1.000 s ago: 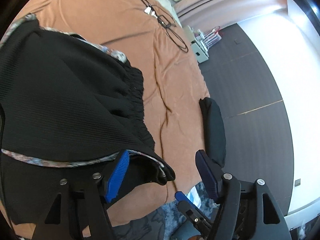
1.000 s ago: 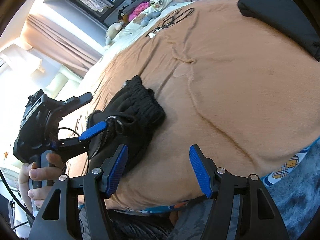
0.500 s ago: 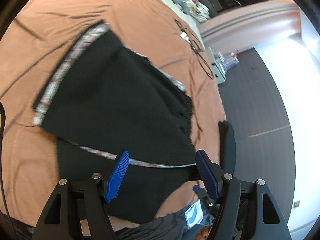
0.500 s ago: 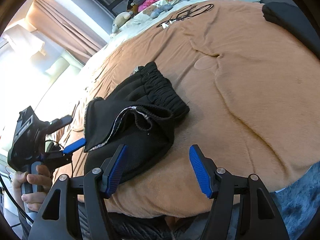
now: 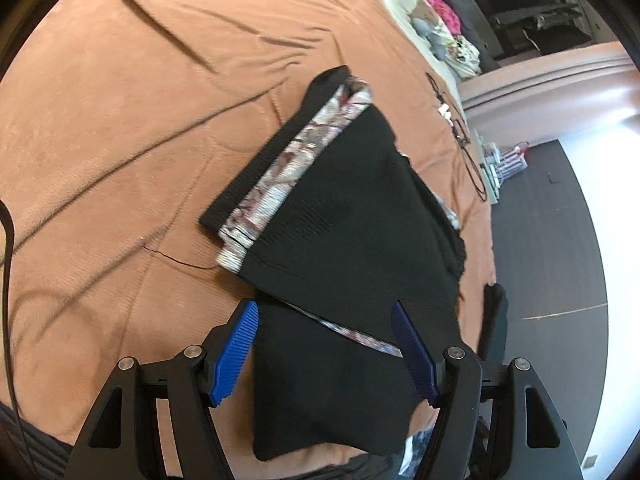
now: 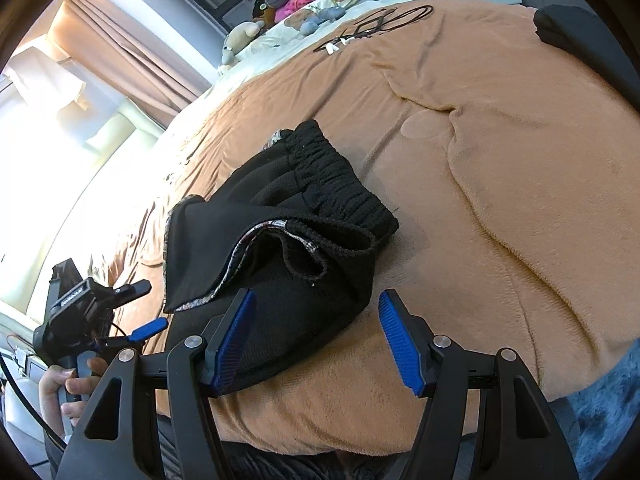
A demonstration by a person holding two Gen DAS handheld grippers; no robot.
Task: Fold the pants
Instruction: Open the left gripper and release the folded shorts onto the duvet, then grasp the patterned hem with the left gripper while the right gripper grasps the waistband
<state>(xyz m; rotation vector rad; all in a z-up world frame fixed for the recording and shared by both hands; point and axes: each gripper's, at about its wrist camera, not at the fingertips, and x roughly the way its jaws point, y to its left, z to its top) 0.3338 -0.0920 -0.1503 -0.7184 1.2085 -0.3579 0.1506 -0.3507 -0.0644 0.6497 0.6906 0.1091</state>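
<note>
On the brown blanket, black pants lying folded over near the front edge, patterned trim showing, waistband toward the far side. At left, left gripper hovering over the near layer, spread wide, holding nothing, probably so the fold can settle. At right, right gripper likewise wide apart and empty above the loose rumpled hem, seemingly placed to tidy it.

Bare blanket right of pants, black cushion at far edge, cables beyond
</note>
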